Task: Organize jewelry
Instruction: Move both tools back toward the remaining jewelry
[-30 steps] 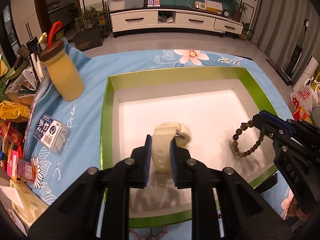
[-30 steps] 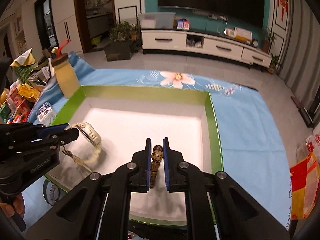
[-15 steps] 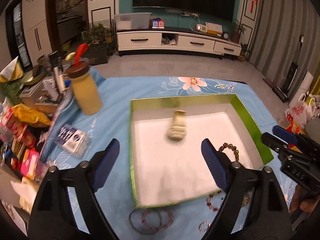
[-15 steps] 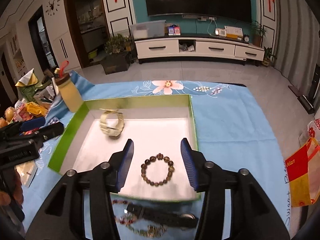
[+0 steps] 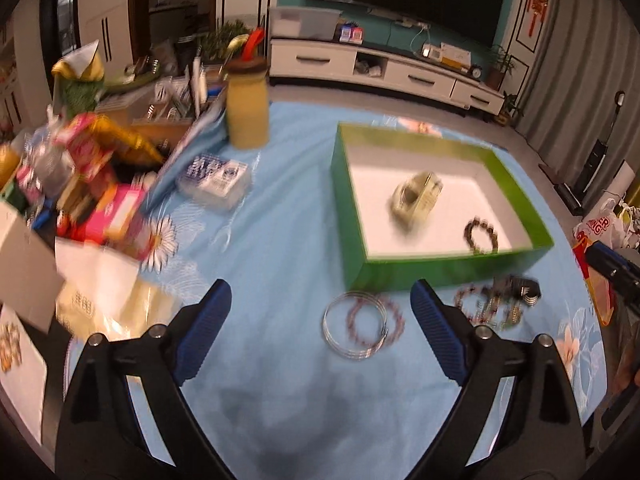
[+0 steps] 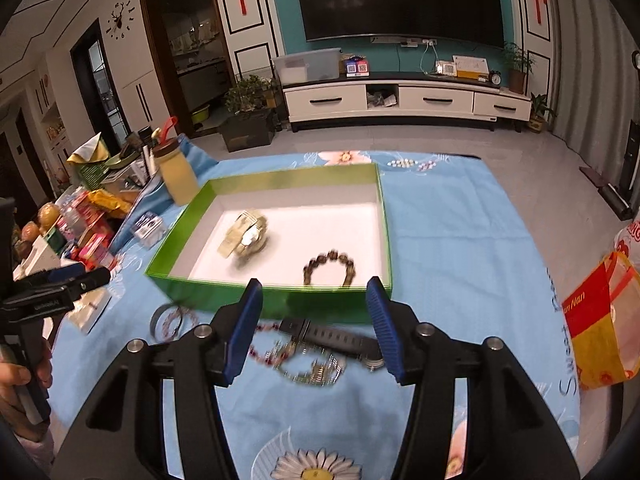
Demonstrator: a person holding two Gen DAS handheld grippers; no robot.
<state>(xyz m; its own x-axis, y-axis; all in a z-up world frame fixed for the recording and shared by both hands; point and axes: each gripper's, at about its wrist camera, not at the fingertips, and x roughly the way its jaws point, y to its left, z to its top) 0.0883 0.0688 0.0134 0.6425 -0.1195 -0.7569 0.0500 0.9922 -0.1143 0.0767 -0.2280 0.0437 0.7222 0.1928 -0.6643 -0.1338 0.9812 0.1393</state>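
A green box [image 5: 516,186] [image 6: 288,182] with a white floor holds a cream watch [image 5: 416,196] [image 6: 244,234] and a brown bead bracelet [image 5: 482,236] [image 6: 330,268]. In front of the box on the blue cloth lie silver bangles with a red bead bracelet [image 5: 360,326] [image 6: 172,320], a black watch [image 6: 332,336] and a tangle of chain jewelry [image 5: 492,306] [image 6: 312,368]. My left gripper [image 5: 320,328] is open and empty, back from the box. My right gripper [image 6: 316,324] is open and empty above the black watch.
A yellow bottle [image 5: 246,108] [image 6: 176,174] stands left of the box. A clear plastic packet [image 5: 216,178] and a heap of snack packs and boxes [image 5: 92,168] fill the left side. A red and yellow bag [image 6: 600,320] sits at the right.
Both grippers let go of the cream watch and the bead bracelet inside the box, opened wide and drew back toward the near side of the table.
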